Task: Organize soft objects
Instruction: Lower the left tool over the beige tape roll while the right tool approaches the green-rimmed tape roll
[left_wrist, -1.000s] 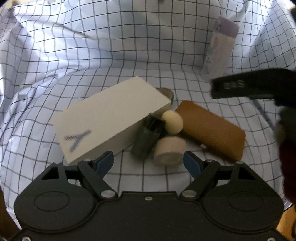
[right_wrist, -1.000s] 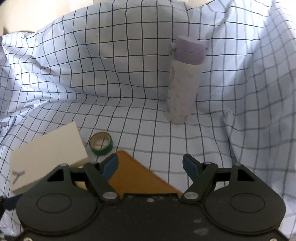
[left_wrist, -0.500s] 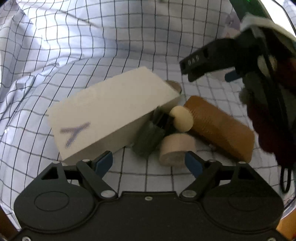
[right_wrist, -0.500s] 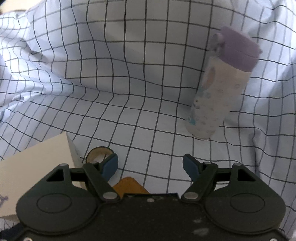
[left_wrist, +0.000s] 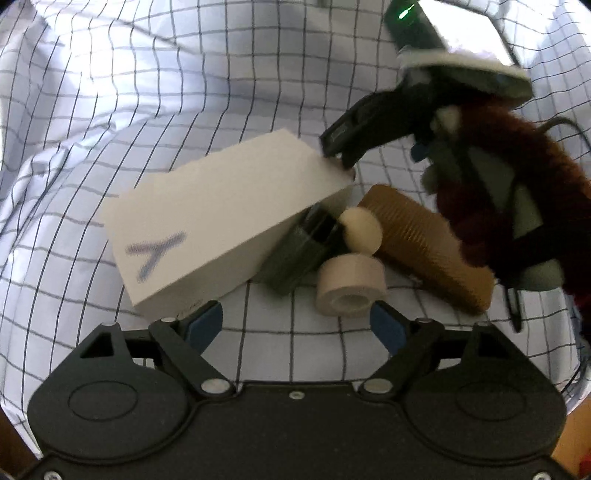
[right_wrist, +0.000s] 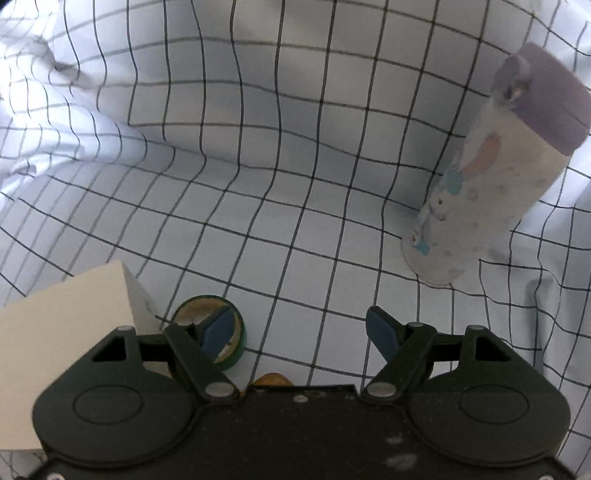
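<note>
In the left wrist view a white foam block (left_wrist: 221, 221) marked with a purple Y leans on a dark green cylinder (left_wrist: 299, 254). Beside them lie a cream ball (left_wrist: 360, 234), a beige tape roll (left_wrist: 351, 291) and a brown ribbed pad (left_wrist: 424, 247). My left gripper (left_wrist: 295, 325) stands open just short of the beige roll, with nothing between its pads. My right gripper (right_wrist: 301, 328) hovers at the block's far corner (right_wrist: 74, 314), its jaws opening and empty. Its left fingertip overlaps a green tape roll (right_wrist: 210, 332); contact cannot be told.
Everything rests on a rumpled white checked cloth (right_wrist: 295, 184) that rises in folds at the back and sides. A pale bottle with a purple lid (right_wrist: 491, 184) stands tilted at the back right. A fuzzy maroon sleeve (left_wrist: 517, 192) holds the right gripper above the brown pad.
The right gripper has swung in from the right and come down to the far corner of the foam block. In its view the bottle slid right. The left gripper's fingers stand slightly wider.
</note>
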